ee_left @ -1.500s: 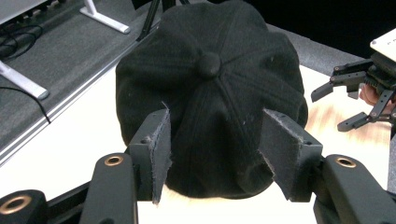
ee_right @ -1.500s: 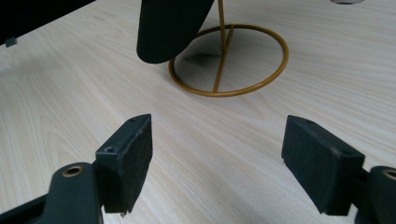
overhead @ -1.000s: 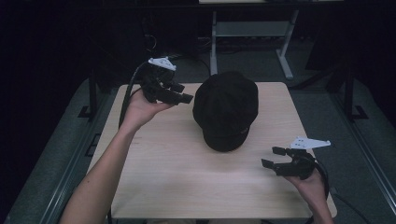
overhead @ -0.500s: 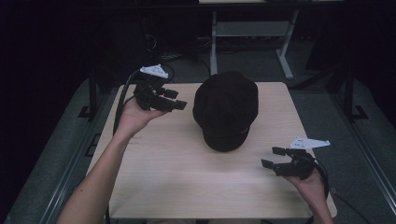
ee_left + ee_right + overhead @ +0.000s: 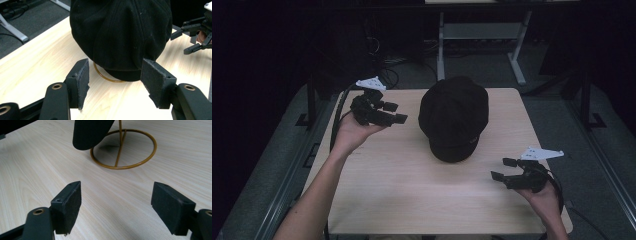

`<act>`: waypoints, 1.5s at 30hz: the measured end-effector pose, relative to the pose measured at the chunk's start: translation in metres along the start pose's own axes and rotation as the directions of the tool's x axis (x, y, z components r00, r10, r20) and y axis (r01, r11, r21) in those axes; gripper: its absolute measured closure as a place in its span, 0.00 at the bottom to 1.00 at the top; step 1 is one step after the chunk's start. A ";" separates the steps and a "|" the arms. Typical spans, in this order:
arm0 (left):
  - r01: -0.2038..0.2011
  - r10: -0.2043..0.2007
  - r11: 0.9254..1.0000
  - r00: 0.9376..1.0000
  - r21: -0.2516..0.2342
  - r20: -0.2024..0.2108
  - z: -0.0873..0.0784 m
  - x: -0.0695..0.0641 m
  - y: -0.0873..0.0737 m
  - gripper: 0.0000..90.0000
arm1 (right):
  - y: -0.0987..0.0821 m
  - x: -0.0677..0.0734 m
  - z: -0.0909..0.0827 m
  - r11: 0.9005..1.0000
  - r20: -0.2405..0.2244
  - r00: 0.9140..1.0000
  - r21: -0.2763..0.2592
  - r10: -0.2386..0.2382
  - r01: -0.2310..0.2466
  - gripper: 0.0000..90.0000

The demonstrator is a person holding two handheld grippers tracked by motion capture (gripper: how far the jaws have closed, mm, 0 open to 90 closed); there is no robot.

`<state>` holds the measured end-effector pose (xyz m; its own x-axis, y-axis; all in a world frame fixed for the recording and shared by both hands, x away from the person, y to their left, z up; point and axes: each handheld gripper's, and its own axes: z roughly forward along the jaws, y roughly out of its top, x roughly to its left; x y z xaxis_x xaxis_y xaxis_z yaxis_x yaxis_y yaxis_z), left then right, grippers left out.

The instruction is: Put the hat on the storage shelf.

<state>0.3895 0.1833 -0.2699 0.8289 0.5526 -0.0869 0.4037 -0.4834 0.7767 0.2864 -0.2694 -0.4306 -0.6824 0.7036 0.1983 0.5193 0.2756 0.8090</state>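
Observation:
A black flat cap (image 5: pixel 454 117) sits on a gold wire stand in the middle of the light wooden table (image 5: pixel 412 190). My left gripper (image 5: pixel 395 112) hovers just left of the cap, open, pointing at it. In the left gripper view the cap (image 5: pixel 120 32) fills the space beyond the open left gripper (image 5: pixel 115 82), with the stand's ring base (image 5: pixel 107 76) under it. My right gripper (image 5: pixel 503 169) is held low at the table's front right, open and holding nothing. In the right gripper view the open right gripper (image 5: pixel 116 202) faces the ring base (image 5: pixel 120 167) and the cap's brim (image 5: pixel 90 132).
Behind the table stands a white-legged desk frame (image 5: pixel 477 35), with cables (image 5: pixel 387 75) on the dark floor. Metal rails (image 5: pixel 307 105) flank the table. The other gripper (image 5: pixel 181 43) shows at the far right of the left gripper view.
My left hand has drifted lower and slightly left, away from the cap's top edge. The right hand and the cap have stayed put.

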 end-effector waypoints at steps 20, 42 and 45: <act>0.030 -0.030 1.000 1.000 -0.008 -0.003 -0.003 0.001 -0.037 0.40 | 0.001 0.004 0.006 1.000 -0.007 1.000 0.020 -0.012 0.012 0.26; 0.075 -0.076 0.997 0.997 -0.028 -0.030 -0.008 0.000 -0.091 0.38 | 0.001 0.007 0.010 0.999 -0.005 1.000 0.033 -0.022 0.023 0.23; 0.089 -0.090 0.995 0.996 -0.036 -0.030 -0.008 -0.001 -0.095 0.38 | 0.001 0.007 0.010 0.999 -0.005 1.000 0.036 -0.019 0.019 0.23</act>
<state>0.3470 0.2346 -0.3385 0.7774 0.6137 -0.1376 0.4616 -0.4080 0.7877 0.2874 -0.2573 -0.4342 -0.6947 0.6951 0.1853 0.5243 0.3128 0.7920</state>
